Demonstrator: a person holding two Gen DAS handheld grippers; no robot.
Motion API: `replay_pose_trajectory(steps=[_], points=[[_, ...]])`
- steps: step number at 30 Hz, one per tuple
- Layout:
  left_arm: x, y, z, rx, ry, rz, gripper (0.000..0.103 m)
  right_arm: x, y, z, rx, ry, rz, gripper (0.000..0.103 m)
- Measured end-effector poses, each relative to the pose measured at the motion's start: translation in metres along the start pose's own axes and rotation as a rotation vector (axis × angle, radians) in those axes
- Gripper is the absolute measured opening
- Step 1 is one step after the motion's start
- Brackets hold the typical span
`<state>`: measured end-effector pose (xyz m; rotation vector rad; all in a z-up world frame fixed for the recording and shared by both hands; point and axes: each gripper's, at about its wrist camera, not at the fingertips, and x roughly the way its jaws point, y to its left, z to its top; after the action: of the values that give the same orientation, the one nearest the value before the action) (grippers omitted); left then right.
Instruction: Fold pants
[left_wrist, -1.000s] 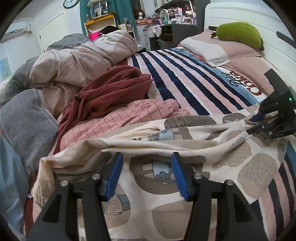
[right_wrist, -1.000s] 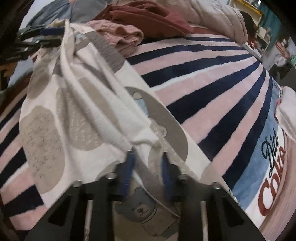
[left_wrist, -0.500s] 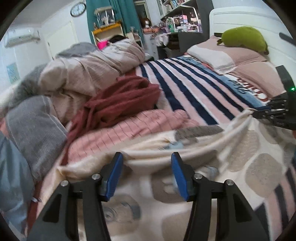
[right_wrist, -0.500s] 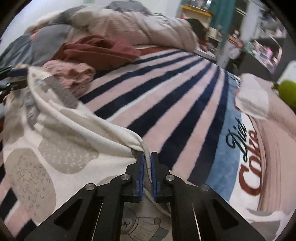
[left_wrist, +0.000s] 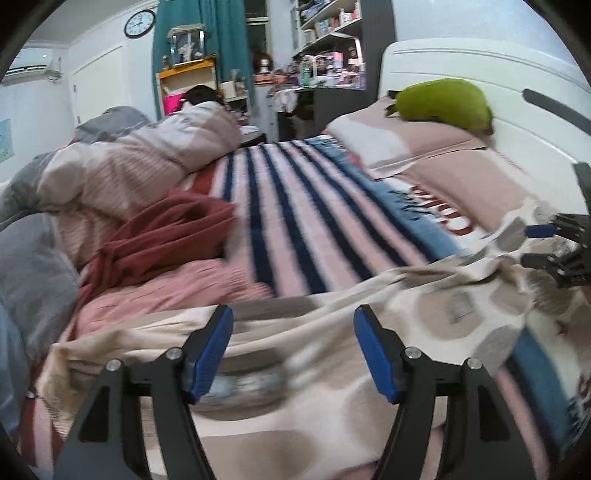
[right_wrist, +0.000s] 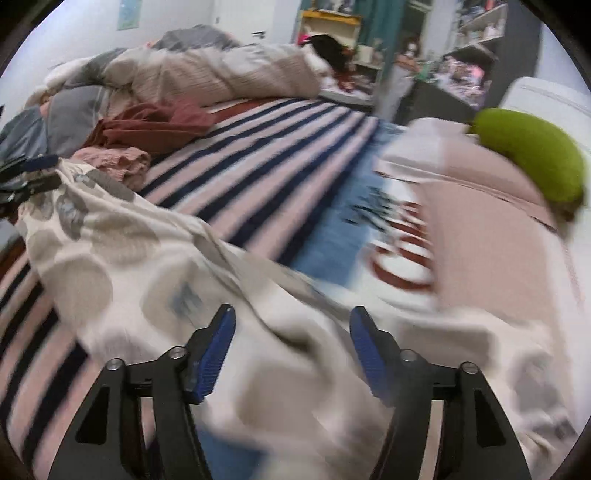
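The cream pants (left_wrist: 325, 398) with grey-brown blotches lie spread and rumpled across the near part of the striped bed. My left gripper (left_wrist: 293, 325) hovers over their near edge. Its jaws are opening, and the cloth lies under them, untouched by the blue pads (left_wrist: 212, 354). Over the other end of the pants (right_wrist: 122, 266), my right gripper (right_wrist: 293, 317) is also opening, and its pads do not press on the cloth. Each view shows the other tool: the right gripper (left_wrist: 532, 245) at the right edge, the left gripper (right_wrist: 48, 172) at the left edge.
A dark red garment (left_wrist: 166, 236) and a pink checked one (left_wrist: 162, 291) lie left of the pants. A bunched duvet (left_wrist: 136, 166) lies behind them, with a person's dark hair (left_wrist: 201, 94) beyond it. Pillows (left_wrist: 413, 147), a green plush (left_wrist: 443, 103) and the white headboard (left_wrist: 517, 74) stand on the right.
The right gripper was shut on the pants' edge and has opened and let it go while rising. The left jaws have widened. Both views have pulled back.
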<state>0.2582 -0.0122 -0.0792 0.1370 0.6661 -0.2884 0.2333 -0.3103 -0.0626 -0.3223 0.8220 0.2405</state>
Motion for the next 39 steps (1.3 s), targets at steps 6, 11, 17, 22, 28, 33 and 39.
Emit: replay_pose_trajectory(steps=[6, 11, 17, 22, 28, 33, 39], points=[[0.012, -0.077, 0.024, -0.002, -0.004, -0.090, 0.069, -0.068, -0.054, -0.067, -0.028, 0.059, -0.071, 0.064], [0.021, -0.112, 0.028, -0.064, -0.035, -0.091, 0.071, -0.079, -0.063, -0.109, -0.032, 0.095, -0.058, 0.065], [0.025, -0.105, -0.006, -0.054, -0.029, -0.057, 0.071, -0.059, -0.026, -0.130, -0.108, 0.115, 0.010, 0.065], [0.028, -0.082, -0.012, -0.112, -0.045, -0.061, 0.071, -0.022, -0.004, -0.133, -0.209, 0.198, -0.145, 0.066], [0.031, -0.080, -0.013, -0.109, -0.056, -0.065, 0.071, -0.009, 0.019, -0.147, -0.411, 0.250, -0.387, 0.066], [0.035, -0.080, -0.015, -0.104, -0.044, -0.072, 0.071, -0.004, 0.025, -0.160, -0.526, 0.269, -0.526, 0.064], [0.035, -0.075, -0.015, -0.125, -0.049, -0.089, 0.071, -0.019, 0.006, -0.150, -0.458, 0.212, -0.544, 0.021]])
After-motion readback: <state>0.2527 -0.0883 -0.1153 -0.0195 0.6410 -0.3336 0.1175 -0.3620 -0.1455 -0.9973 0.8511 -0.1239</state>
